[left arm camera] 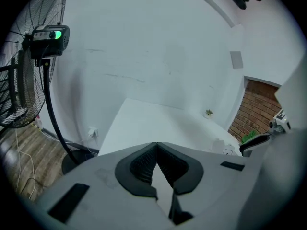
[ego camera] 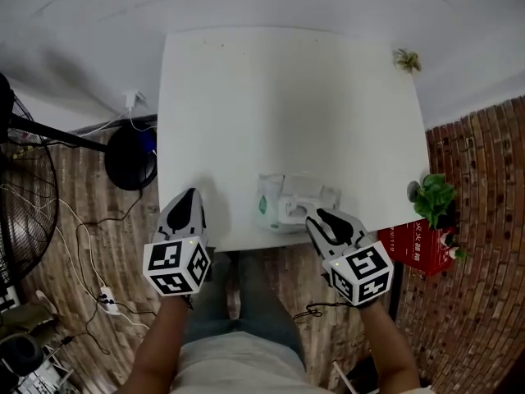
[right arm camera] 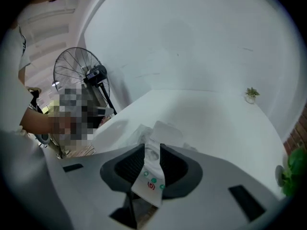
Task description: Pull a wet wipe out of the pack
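Note:
The wet wipe pack (ego camera: 287,202), white with a green mark, lies near the front edge of the white table (ego camera: 287,97). My right gripper (ego camera: 316,216) sits at the pack's right front corner. In the right gripper view its jaws (right arm camera: 152,150) are shut on the pack's white seal flap (right arm camera: 149,178), which carries green dots and a red logo; the rest of the pack (right arm camera: 163,131) shows just beyond the jaws. My left gripper (ego camera: 191,194) hovers over the table's front left edge, apart from the pack, jaws (left arm camera: 156,145) shut with nothing between them.
A tiny plant (ego camera: 406,59) stands at the table's far right corner. Right of the table are a potted green plant (ego camera: 435,195) and a red box (ego camera: 418,245). A standing fan (left arm camera: 45,37) and cables are at the left. A person (right arm camera: 29,109) stands left.

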Tool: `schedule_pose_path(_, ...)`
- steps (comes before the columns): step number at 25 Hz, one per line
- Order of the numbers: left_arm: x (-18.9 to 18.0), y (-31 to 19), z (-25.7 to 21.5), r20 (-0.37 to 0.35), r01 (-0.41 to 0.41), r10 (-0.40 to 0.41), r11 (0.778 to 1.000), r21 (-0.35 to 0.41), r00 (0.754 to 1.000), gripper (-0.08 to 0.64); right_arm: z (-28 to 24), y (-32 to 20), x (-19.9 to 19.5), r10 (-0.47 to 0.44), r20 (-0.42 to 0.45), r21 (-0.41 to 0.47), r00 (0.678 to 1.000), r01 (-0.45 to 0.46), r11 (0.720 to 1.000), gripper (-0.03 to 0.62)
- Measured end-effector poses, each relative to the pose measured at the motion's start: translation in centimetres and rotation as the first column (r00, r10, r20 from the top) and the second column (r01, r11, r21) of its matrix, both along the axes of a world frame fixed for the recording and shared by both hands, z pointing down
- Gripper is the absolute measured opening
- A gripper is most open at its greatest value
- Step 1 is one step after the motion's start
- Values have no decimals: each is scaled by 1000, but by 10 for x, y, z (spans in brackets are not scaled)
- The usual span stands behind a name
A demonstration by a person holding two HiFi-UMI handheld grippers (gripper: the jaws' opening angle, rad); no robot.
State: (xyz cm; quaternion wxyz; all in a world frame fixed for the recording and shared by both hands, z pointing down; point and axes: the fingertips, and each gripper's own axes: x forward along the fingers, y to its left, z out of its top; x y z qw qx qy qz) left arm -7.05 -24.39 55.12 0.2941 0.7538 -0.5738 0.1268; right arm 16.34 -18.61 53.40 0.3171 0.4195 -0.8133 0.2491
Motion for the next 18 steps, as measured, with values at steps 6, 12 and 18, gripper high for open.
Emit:
schedule_pose_path(6,-24,7,6,-1,65,-65,998,-10,998,5,12,-2,-9,-38,-33,-57,999,36,998,103)
schedule_pose_path(12,-45,12,12,-10,122,-122,992,-22,992,5,20,-8,-17,-41,-24,-129,999,37,991,103)
schedule_pose_path(18,-52,17,17,-15,137,-138,990,-40,990,5,30,-9,-21,-10,-30,-171,999,5,985,103)
